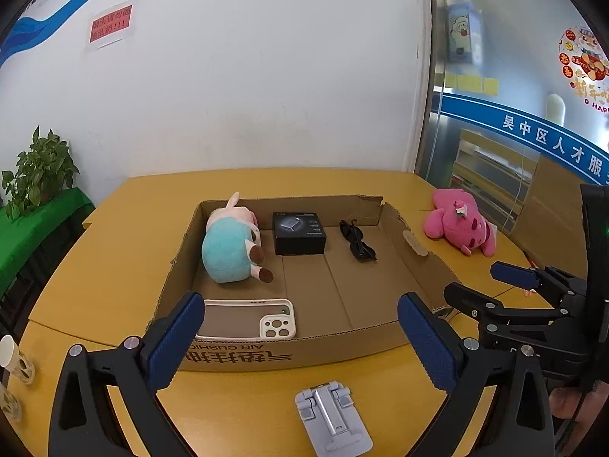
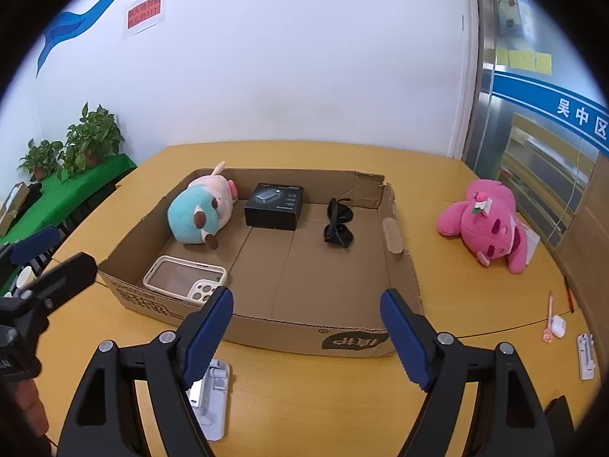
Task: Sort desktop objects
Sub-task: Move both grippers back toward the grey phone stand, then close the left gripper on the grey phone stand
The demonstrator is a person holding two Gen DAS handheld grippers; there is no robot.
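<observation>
Left wrist view: the grey phone stand (image 1: 333, 417) is lying on the yellow table (image 1: 114, 266), just before the cardboard box (image 1: 304, 350), beneath the left gripper (image 1: 300, 342), jaws standing apart, empty. The right gripper (image 2: 306, 337) is likewise gaping, holding nothing.

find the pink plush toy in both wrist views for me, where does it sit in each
Left wrist view: the pink plush toy lies at the right, on the table beyond the right wall of the cardboard box.
Right wrist view: the pink plush toy lies at the right, on the table, apart from the box.
Shared landmark: the sunglasses inside the box, near its right wall.
</observation>
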